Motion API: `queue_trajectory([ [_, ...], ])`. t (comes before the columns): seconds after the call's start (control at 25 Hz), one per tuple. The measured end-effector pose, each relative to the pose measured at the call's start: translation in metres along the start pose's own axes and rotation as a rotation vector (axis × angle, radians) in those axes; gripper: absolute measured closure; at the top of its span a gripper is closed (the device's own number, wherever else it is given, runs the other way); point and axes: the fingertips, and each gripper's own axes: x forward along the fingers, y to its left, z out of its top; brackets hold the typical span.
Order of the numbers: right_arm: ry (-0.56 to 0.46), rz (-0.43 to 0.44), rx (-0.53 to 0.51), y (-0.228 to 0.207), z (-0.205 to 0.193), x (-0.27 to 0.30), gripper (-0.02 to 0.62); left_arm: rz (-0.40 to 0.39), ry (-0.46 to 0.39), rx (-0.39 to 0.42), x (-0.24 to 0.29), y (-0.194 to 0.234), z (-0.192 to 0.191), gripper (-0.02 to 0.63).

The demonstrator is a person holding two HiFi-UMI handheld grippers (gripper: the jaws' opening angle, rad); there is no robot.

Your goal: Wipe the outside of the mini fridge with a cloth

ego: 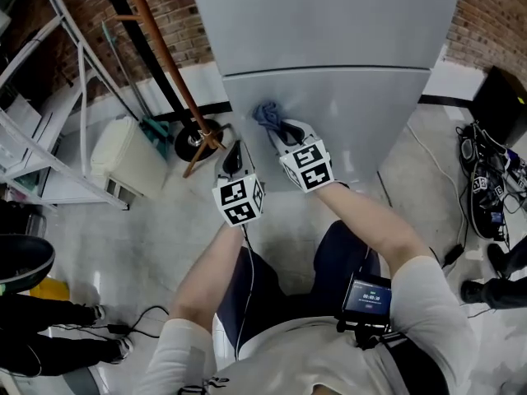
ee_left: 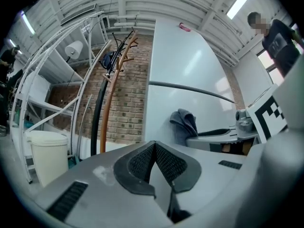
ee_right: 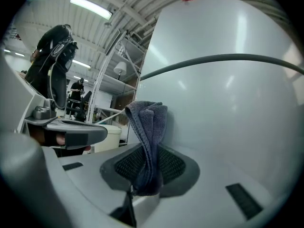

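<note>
Two grippers at the fridge, one holding the cloth
Right gripper (ego: pixel 280 130) has its jaws closed tight on a folded grey-blue cloth (ego: pixel 265 113), which stands up from between the pads and lies against the lower door of the pale grey fridge (ego: pixel 329 23), just under the seam between the two doors. Left gripper (ego: pixel 235 151) sits just beside it on the left, near the fridge's front corner, its jaws pressed together with nothing between them. A white bin (ego: pixel 123 159) stands on the floor (ego: pixel 165 229) farther left, by a brick wall (ego: pixel 173 23), with a wooden coat stand (ego: pixel 169 64) between bin and fridge
</note>
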Motion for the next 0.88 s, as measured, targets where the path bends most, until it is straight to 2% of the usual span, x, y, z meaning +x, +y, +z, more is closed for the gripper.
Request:
queue_trajectory([
  [0.32, 0.011, -0.070, 0.003, -0.050, -0.016, -0.041, 0.508, -0.092, 0.023, -0.005, 0.030, -0.059, -0.015, 0.603],
  [0.88, 0.046, -0.243, 0.031, -0.161, -0.052, -0.120, 0.508, -0.239, 0.032, -0.009, 0.058, -0.168, -0.021, 0.603],
])
